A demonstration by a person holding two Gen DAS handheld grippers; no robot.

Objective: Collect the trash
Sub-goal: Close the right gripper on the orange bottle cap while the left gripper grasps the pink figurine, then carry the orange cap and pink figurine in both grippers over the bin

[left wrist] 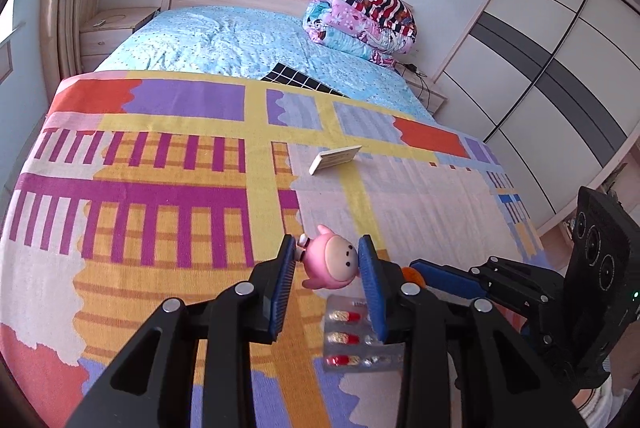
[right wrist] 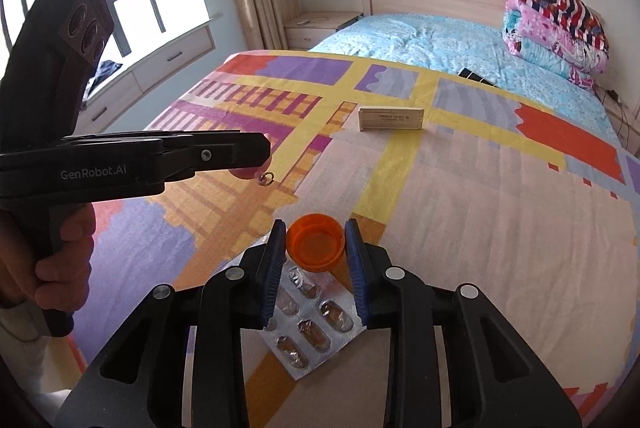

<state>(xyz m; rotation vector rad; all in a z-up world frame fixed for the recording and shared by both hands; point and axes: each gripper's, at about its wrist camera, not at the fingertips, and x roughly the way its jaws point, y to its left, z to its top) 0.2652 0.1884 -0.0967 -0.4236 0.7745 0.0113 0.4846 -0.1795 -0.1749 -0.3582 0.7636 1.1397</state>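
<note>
Two grippers hold things: the left gripper pinches a pink toy, the right gripper an orange cup. Pill sheet lies under them on the blanket; a small box sits farther off.

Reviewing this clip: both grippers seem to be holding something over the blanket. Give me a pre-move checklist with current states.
1. Left gripper shut on the pink toy: ok, pads press on both its sides.
2. Right gripper shut on the orange bottle: ok, pads on both sides.
3. Toy clear of the blanket: cannot tell.
4. Blister pack left free: ok, it lies flat under the right gripper, ungripped.
5. Box untouched: ok, it lies farther up the blanket.
6. Trash bin in view: not ok, none visible.
</note>
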